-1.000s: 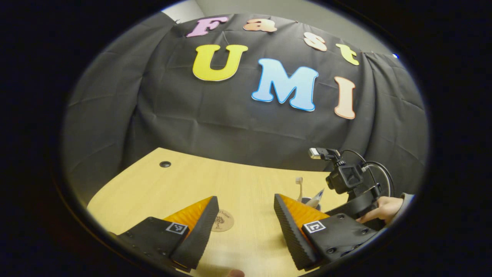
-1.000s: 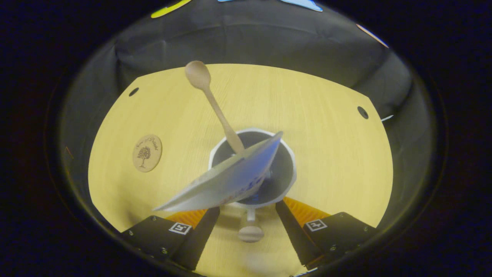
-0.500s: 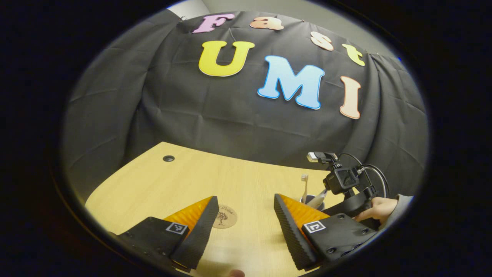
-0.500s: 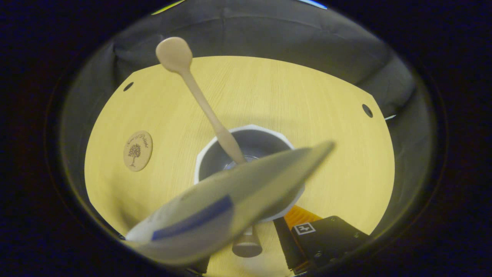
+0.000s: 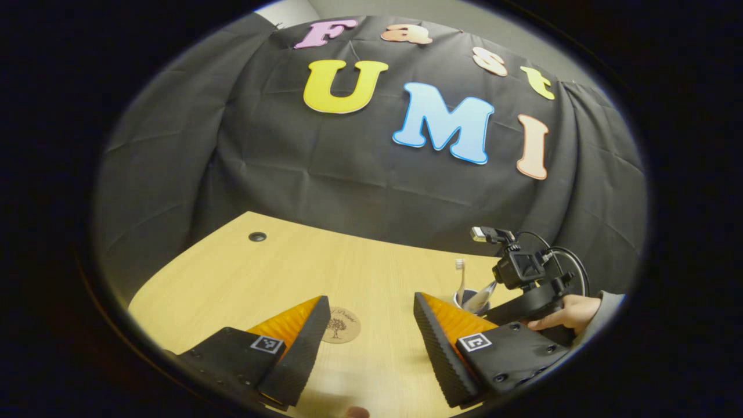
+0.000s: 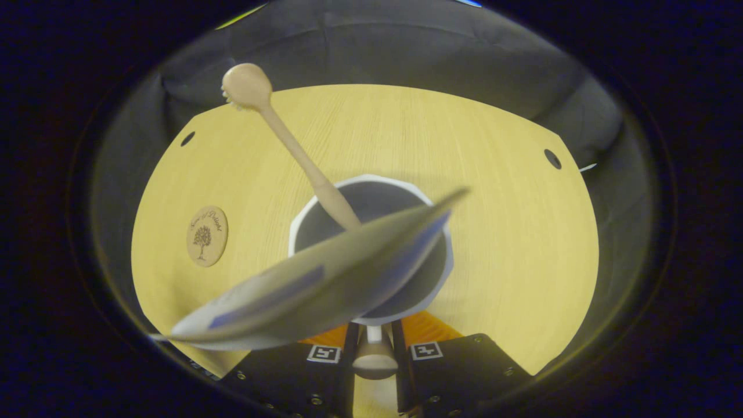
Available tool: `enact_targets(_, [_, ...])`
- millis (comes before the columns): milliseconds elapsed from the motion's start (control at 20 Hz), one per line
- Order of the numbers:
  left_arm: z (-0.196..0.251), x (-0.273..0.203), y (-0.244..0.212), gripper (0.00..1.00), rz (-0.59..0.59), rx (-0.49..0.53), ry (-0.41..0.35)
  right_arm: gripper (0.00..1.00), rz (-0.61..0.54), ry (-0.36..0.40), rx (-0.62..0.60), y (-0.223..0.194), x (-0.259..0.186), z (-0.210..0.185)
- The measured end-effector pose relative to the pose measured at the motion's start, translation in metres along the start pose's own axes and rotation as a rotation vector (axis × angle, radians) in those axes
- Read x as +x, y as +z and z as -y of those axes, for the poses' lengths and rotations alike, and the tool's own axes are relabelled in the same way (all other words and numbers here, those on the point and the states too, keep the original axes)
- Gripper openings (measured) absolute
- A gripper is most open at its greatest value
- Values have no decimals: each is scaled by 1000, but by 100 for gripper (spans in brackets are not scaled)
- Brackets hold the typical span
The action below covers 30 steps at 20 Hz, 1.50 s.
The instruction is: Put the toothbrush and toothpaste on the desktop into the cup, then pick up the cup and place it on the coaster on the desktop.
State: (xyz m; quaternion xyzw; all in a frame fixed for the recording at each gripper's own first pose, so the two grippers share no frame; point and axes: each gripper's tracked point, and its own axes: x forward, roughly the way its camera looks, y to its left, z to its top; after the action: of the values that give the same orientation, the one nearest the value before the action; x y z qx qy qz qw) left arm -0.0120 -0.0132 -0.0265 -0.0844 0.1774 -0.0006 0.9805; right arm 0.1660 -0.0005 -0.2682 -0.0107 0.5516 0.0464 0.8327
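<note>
Bottom centre, right gripper view: right gripper (image 6: 374, 360) has closed on cup (image 6: 371, 247) handle since 0.5 s ago | toothbrush (image 6: 290, 145), toothpaste (image 6: 313, 284) inside | coaster (image 6: 206, 235) centre-left | left gripper (image 5: 371, 342) wide open, empty | I judge lift next.

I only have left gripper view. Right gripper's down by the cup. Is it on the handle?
Observer: Yes. In right gripper view the right gripper has its jaws closed on either side of the handle of the cup.
Operator: Both items in?
Observer: The toothbrush stands in the cup, head up. The toothpaste slants across the mouth with its flat end out past the rim. Its lower end is hidden.
</note>
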Motion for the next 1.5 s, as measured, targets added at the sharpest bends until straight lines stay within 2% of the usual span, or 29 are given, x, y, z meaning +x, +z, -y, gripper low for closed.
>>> enact_targets(50, [-1, 0, 1, 94, 1, 0, 3, 22, 5, -1, -5, -1, -2, 0])
enact_targets(100, [-2, -1, 1, 94, 2, 0, 5, 31, 8, -1, -9, -1, -2, 0])
enact_targets(250, [-7, -4, 2, 93, 3, 3, 16, 22, 20, 0, -8, 1, -4, -2])
enact_targets(300, [-9, -5, 2, 94, 3, 1, 20, 27, 26, 1, -11, 1, -6, -3])
enact_targets(400, [-14, -7, 0, 94, 2, -5, 25, 27, 35, 11, -16, 2, -11, -8])
enact_targets(500, [-20, -12, 2, 94, 5, -15, 30, 26, 36, 21, -27, 2, -16, -15])
enact_targets(550, [-24, -15, 1, 94, 6, -18, 32, 22, 39, 22, -38, 2, -19, -20])
enact_targets(600, [-29, -17, 1, 94, 5, -22, 38, 26, 41, 21, -54, 1, -20, -27])
enact_targets(850, [-61, -35, 1, 94, 8, -45, 64, 26, 55, 55, -107, 7, -28, -71])
enact_targets(900, [-69, -39, 2, 94, 9, -49, 71, 22, 57, 59, -119, 9, -28, -80])
enact_targets(950, [-76, -42, 1, 93, 9, -53, 76, 22, 59, 62, -131, 10, -29, -88])
enact_targets(1000, [-85, -46, -1, 93, 7, -56, 84, 26, 60, 67, -140, 13, -30, -97])
enact_targets(1050, [-94, -50, -1, 93, 7, -60, 90, 22, 58, 71, -149, 14, -31, -105])
enact_targets(1100, [-100, -55, 1, 94, 8, -64, 94, 26, 59, 75, -157, 15, -31, -116])
enact_targets(1300, [-131, -68, 2, 94, 9, -80, 121, 26, 53, 92, -194, 19, -27, -153])
enact_targets(1500, [-155, -79, 3, 94, 13, -76, 149, 26, 38, 115, -203, 20, -24, -171])
